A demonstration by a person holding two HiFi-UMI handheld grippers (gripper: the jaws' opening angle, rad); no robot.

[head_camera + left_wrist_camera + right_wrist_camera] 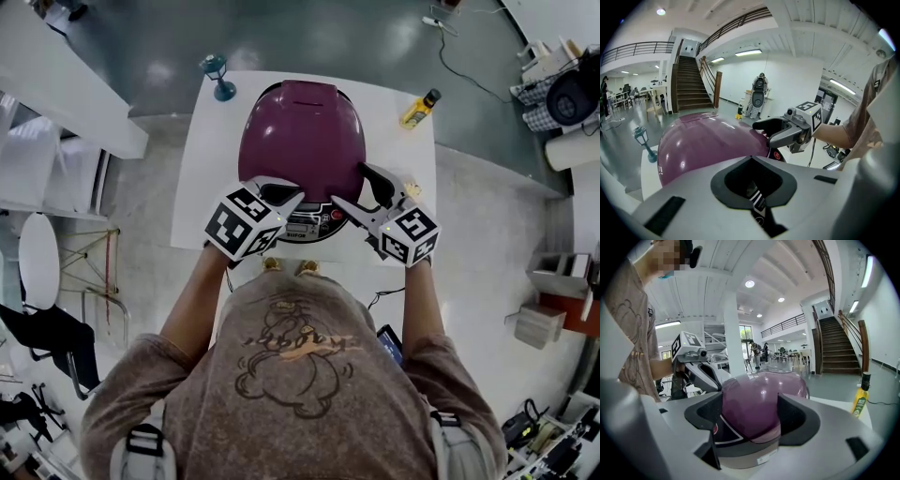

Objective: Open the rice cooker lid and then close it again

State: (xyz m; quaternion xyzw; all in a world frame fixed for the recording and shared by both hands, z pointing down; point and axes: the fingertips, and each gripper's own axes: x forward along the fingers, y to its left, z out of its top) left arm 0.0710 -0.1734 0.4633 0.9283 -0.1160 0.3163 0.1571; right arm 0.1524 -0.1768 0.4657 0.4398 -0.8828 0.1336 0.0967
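**Two grippers at the front of a closed rice cooker**

The left gripper has its jaws drawn together, tips meeting. Nothing is clamped between them, and only a sliver of the cooker's front shows through the hollow in the pads. Its tip sits at the near-left edge of the rice cooker, just above the control panel. The right gripper has its jaws spread wide. Its own view looks between them at the cooker's front, and the pads are not pressing on it. In the head view, one jaw lies over the near-right rim of the cooker.

The purple lid is down and closed. The cooker stands upright in the middle of a white table. Its long axis runs from the person straight away, with the panel end facing the person and a flat, darker patch on the lid at the far end.

Counted: two grippers, one cooker, one table. There is also one yellow bottle lying beyond the cooker's far-right side, well apart from it. One small teal lamp figure stands upright off the cooker's far-left side, near the table corner.
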